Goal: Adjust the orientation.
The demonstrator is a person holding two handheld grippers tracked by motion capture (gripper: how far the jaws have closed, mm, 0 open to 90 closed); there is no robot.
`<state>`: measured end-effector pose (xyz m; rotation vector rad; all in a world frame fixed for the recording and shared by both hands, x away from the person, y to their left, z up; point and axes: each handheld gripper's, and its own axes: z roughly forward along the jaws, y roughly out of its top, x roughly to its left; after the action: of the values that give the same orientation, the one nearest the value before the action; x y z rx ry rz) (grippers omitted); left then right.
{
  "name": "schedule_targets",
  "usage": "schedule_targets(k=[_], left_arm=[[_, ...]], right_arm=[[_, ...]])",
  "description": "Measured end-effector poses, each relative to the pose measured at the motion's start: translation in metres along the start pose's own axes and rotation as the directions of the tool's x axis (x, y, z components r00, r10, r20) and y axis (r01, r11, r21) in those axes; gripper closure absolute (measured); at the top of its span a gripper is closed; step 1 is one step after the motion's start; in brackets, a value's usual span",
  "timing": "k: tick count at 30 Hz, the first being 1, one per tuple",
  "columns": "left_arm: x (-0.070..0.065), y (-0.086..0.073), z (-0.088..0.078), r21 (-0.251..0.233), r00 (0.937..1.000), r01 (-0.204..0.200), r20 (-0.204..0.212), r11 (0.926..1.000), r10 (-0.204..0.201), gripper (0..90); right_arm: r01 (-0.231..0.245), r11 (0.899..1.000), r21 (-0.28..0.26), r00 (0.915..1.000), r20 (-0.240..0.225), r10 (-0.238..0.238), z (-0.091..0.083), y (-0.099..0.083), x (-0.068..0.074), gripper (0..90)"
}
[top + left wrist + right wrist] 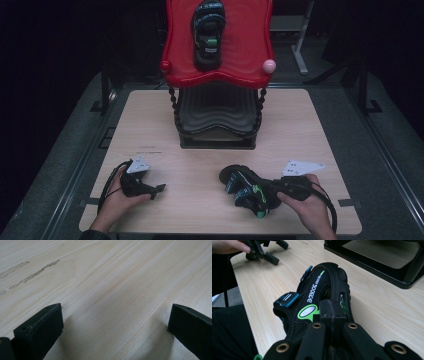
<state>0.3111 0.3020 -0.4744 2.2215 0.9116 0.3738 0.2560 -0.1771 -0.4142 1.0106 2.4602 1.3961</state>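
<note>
One sandal (208, 32) already on the red rack (175, 45) top. Second sandal (247, 190) on the worktop (300, 130) in front of the rack, right tongs (332, 312) clamped on it, not yet lifted. Left tongs (150, 187) apart, idle.

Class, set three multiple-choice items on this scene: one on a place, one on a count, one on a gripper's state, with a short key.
1. Where is the second sandal?
A. on the red top shelf
B. on the floor
C. in the left gripper

2. How many sandals are there?
A. one
B. two
C. four

3. How does the left gripper stand?
A. shut on a sandal
B. shut on a cable
C. open over bare table

Key: 1 A, it lies on the red shelf; 2 B, one there, one sandal on the table in the right gripper; 3 C, jaws apart, only wood between.
</note>
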Motion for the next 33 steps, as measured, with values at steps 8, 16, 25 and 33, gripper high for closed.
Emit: schedule_targets(k=[8, 16, 25, 33], left_arm=[[0.000, 0.000, 0.000, 0.000, 1.0000, 0.000, 0.000, 1.0000, 0.000, 0.0], [0.000, 0.000, 0.000, 0.000, 1.0000, 0.000, -0.001, 1.0000, 0.000, 0.0], [0.000, 0.000, 0.000, -0.001, 1.0000, 0.003, -0.003, 1.0000, -0.003, 0.0], [0.000, 0.000, 0.001, -0.001, 1.0000, 0.005, -0.004, 1.0000, -0.005, 0.0]], right_arm=[[-0.027, 1.000, -0.002, 0.9995, 0.016, 0.027, 0.002, 0.000, -0.014, 90.0], [-0.075, 0.997, 0.011, 0.9969, 0.025, 0.075, 0.009, -0.002, -0.037, 90.0], [-0.142, 0.990, 0.010, 0.9898, 0.014, 0.142, 0.016, -0.010, -0.056, 90.0], [-0.203, 0.979, 0.019, 0.9791, 0.003, 0.203, 0.017, -0.020, -0.069, 90.0]])
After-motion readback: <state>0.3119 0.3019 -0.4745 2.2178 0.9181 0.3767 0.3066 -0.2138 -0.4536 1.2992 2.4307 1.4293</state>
